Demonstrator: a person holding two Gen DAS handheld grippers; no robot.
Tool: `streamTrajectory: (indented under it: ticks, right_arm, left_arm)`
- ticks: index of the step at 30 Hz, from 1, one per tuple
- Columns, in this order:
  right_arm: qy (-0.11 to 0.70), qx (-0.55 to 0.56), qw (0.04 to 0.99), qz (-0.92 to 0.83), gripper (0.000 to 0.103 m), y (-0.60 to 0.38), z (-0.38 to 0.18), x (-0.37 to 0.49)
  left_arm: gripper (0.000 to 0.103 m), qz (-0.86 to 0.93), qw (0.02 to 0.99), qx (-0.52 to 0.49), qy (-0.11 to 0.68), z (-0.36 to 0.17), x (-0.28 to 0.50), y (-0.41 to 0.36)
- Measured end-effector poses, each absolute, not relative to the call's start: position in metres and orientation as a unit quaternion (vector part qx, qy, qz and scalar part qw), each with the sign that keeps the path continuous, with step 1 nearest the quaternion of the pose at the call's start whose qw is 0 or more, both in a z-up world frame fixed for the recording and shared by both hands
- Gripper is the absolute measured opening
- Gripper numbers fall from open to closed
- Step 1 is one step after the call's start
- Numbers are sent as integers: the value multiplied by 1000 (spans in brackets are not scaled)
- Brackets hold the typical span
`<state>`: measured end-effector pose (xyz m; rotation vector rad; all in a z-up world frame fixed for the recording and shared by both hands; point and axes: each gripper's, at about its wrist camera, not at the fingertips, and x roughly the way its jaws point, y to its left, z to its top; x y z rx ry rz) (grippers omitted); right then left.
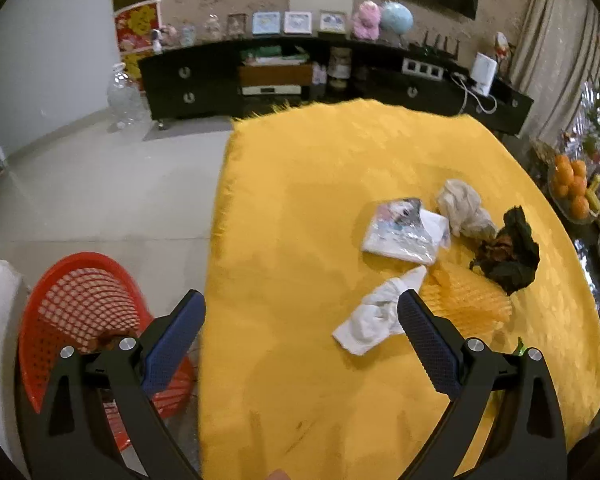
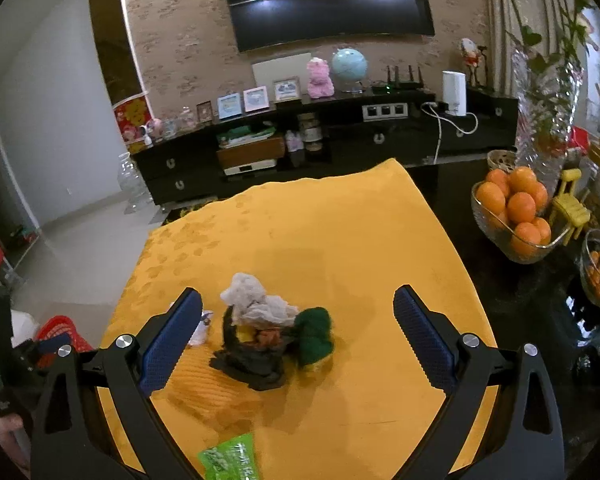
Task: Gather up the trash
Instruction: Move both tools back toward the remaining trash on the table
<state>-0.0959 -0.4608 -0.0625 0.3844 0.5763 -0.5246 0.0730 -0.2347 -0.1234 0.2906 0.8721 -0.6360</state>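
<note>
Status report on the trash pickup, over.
Both grippers, left and right, open, empty. Trash pile on yellow cloth. Red basket beside table. Nothing blocking.

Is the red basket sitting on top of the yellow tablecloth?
No, the red basket stands on the floor off the left edge of the yellow tablecloth, below table level in the left wrist view.

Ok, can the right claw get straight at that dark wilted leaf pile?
Probably yes. The right claw is open and lined up on the leaf pile, with only a crumpled tissue resting behind and partly on it.
</note>
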Motion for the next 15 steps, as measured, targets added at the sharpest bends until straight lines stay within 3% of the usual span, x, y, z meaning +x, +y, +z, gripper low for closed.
streamTrajectory:
  ticks: [15]
  right_arm:
    - [298,199,901,-246,94,-470,-79,-94]
  left_arm:
    - [92,-324,824,157,438,-162,74,-274]
